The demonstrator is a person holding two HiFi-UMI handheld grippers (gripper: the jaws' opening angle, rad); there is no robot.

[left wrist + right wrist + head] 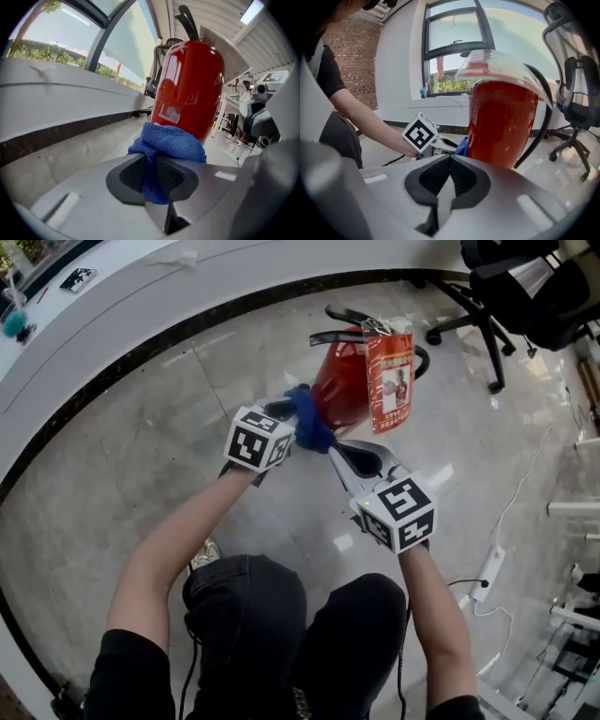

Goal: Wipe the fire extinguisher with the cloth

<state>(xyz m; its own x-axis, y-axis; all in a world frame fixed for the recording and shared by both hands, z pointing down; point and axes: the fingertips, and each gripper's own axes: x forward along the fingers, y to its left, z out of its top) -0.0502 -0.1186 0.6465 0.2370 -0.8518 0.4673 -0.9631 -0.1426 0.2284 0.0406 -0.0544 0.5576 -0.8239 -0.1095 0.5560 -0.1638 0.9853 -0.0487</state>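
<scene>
A red fire extinguisher (339, 381) stands on the tiled floor, with a black hose and a printed tag (389, 382) hanging from its handle. My left gripper (289, 414) is shut on a bunched blue cloth (308, 424), which rests against the cylinder's lower left side. In the left gripper view the cloth (171, 143) is pinched between the pads (169, 174) and pressed on the red body (190, 89). My right gripper (339, 455) is shut with nothing in it, just in front of the cylinder (501, 122); the cloth (462, 146) peeks out beside it.
A curved white ledge (141, 296) with a dark skirting runs along the back. A black office chair (525, 287) stands at the far right. A white power strip (487, 574) and its cables lie on the floor at right. My knees are directly below.
</scene>
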